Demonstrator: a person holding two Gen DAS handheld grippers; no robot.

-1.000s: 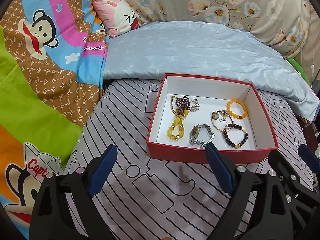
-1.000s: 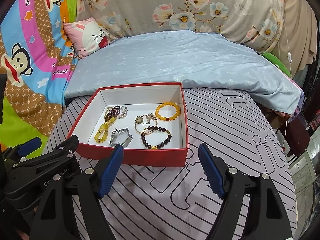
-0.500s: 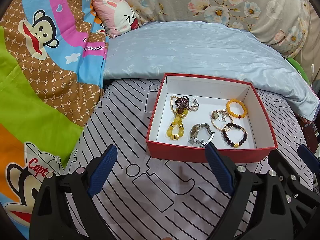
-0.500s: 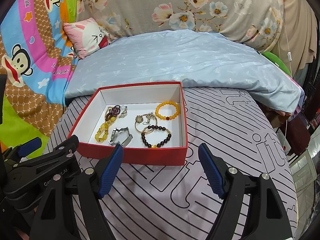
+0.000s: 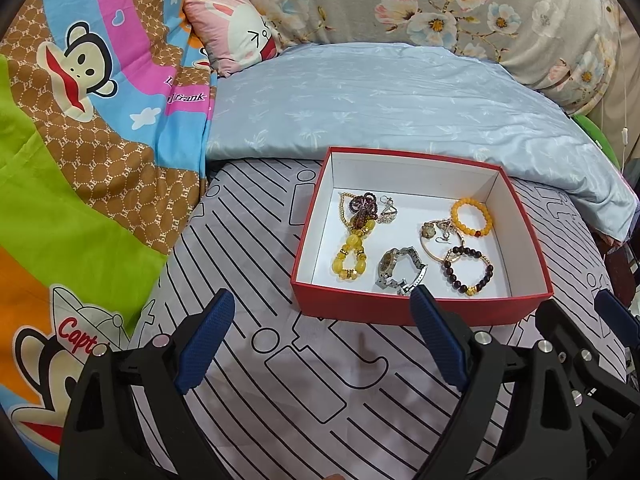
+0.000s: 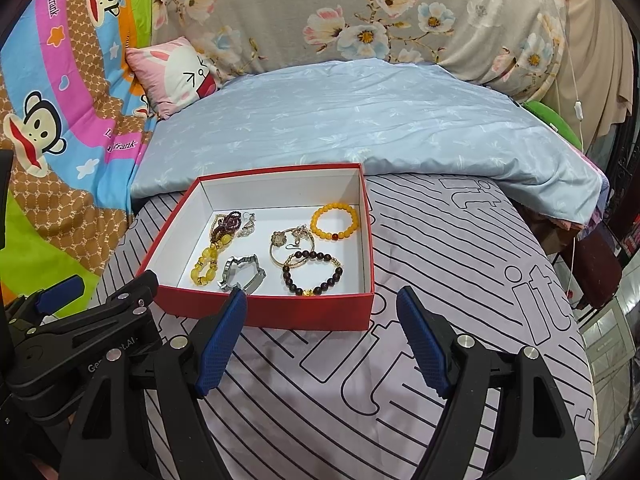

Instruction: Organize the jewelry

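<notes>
Jaws of left gripper (image 5: 320,320) and right gripper (image 6: 320,320) apart, empty, before red jewelry box (image 6: 280,314)

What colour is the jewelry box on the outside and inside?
The box is red outside and white inside, clearest in the right wrist view.

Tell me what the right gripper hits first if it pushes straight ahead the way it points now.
Probably the striped bedsheet just right of the red box: the right gripper, jaws open and empty, angles down at the bed. Its left finger lines up near the box's front wall, so depth is uncertain.
</notes>
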